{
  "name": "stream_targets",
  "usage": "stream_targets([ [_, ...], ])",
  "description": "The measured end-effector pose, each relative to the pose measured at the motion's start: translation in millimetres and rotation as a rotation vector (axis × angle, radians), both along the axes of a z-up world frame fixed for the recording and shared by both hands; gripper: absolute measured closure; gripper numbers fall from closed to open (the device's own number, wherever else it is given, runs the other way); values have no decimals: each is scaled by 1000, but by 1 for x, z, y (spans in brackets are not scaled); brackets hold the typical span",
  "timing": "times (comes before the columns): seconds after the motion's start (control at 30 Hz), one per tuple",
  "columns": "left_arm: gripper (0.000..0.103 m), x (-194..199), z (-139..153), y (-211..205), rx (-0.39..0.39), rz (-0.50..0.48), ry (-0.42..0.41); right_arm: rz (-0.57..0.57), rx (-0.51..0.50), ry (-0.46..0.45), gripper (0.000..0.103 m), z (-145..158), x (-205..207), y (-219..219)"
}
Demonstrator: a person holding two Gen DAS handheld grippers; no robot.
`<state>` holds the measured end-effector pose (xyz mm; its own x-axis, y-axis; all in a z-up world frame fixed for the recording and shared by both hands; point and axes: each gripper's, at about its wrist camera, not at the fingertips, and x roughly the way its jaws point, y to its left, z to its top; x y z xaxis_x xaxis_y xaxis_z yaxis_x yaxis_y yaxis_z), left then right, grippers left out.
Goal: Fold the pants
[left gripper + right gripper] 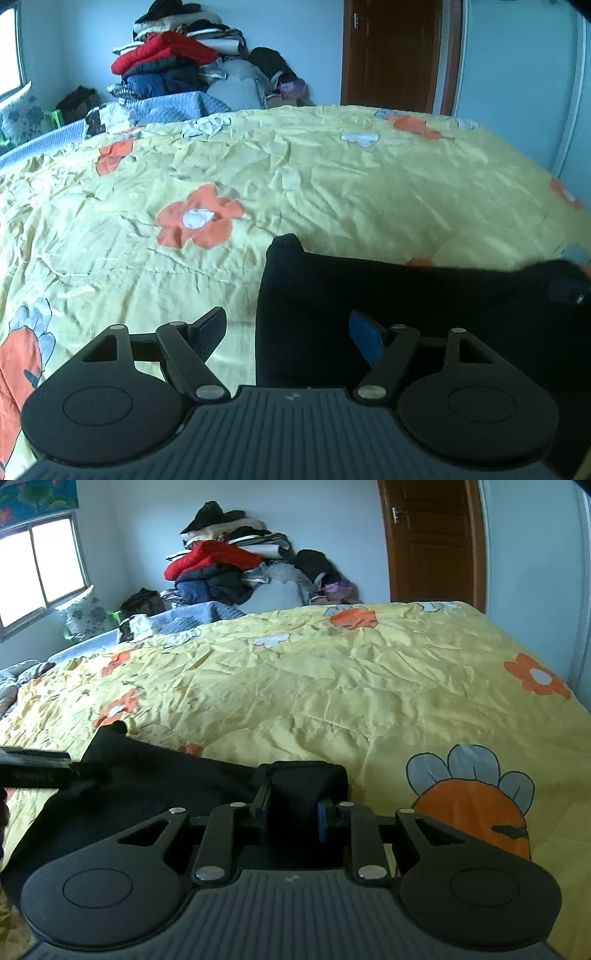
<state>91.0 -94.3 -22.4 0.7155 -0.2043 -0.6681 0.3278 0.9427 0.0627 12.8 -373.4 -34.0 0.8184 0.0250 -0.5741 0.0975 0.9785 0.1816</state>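
Pants (388, 295): one black pair, one bedspread (295, 177)

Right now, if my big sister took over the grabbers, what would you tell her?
Left gripper: open, holding nothing, over the left edge of the black pants.
Right gripper: shut on a bunched part of the pants at their right end.
The pants lie on the yellow flowered quilt, near its front edge.
Done: one end gripped.
Left: grip the other side, then fold and flatten.

Your left gripper (288, 334) hangs with jaws spread wide over the left edge of the black pants (406, 302); yellow flowered bedspread (314, 177) stretches ahead, clothes pile (166, 62) far beyond.
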Motion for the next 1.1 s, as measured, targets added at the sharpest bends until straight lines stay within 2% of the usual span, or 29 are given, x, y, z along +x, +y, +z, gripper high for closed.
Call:
stream_targets([
  [0.03,26,-5,1,1,6,2,-16,-4,-10,0,71,2,-1,2],
  [0.07,26,-10,3,2,15,3,-32,-24,-32,-6,59,5,-4,4],
  [0.17,23,-27,8,5,43,-1,-76,-108,-215,-91,54,25,-32,24],
  [0.2,22,-31,9,5,45,-4,-83,-79,-227,-126,54,32,-42,32],
  [0.27,20,-37,5,1,50,-24,-78,72,-184,-142,53,37,-52,45],
  [0.33,19,-41,-1,-5,81,-35,-74,220,-167,-81,53,29,-49,59],
  [0.4,18,-45,-6,-7,112,-35,-88,188,-273,21,54,8,-40,63],
  [0.43,18,-48,-6,-7,115,-36,-96,151,-308,39,41,-1,-38,58],
  [0.47,18,-51,-6,-6,117,-38,-102,118,-251,29,36,-3,-40,46],
  [0.53,18,-54,-5,-4,119,-37,-108,74,-152,30,37,1,-45,32],
  [0.6,18,-56,-5,-1,105,-25,-102,62,-199,-5,36,10,-54,37],
  [0.7,18,-59,-5,2,75,-5,-83,135,-206,-33,36,15,-60,51],
  [0.8,18,-64,-3,4,66,-5,-78,101,-295,45,36,3,-47,55],
  [0.9,17,-70,-2,5,70,-10,-80,67,-210,45,34,-3,-47,42],
  [1.1,17,-78,0,6,50,-6,-65,42,-264,-2,34,6,-59,50],
])
